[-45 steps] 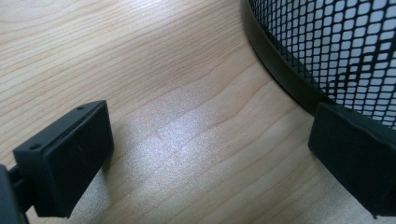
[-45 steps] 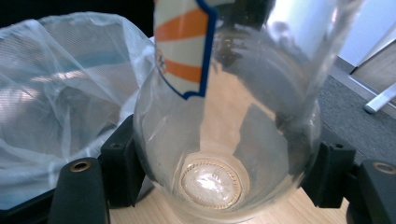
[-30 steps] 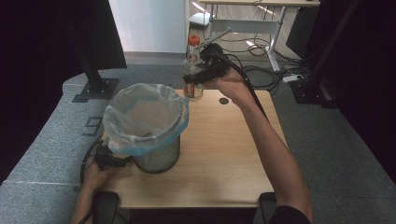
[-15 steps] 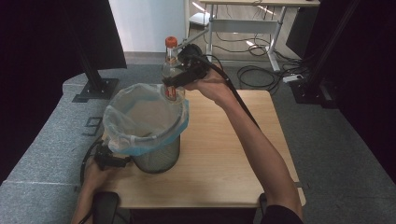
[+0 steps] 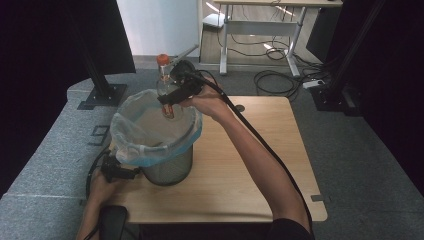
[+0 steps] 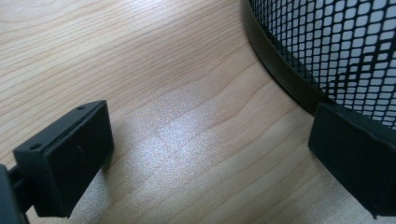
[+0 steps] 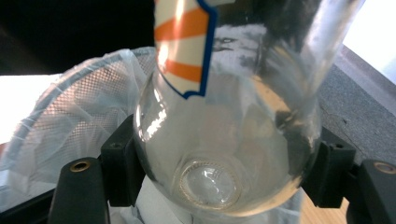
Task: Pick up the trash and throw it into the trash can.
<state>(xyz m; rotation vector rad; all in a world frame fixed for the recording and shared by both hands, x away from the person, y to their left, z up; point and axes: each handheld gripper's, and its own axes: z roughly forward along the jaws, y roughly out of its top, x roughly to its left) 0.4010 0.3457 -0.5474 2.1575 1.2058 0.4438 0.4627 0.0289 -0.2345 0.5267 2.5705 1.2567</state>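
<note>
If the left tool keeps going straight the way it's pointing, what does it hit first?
Probably the mesh bin: the left tool points along the table, jaws open, one pad already at the bin's base band.

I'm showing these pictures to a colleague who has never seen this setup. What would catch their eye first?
Most striking is the clear bottle with an orange cap, gripped by the right gripper above the far rim of the black mesh bin; its orange-striped label shows in the right gripper view. The bin, lined with a pale bag, stands at the wooden table's left side, where the left gripper sits open beside its base.
</note>
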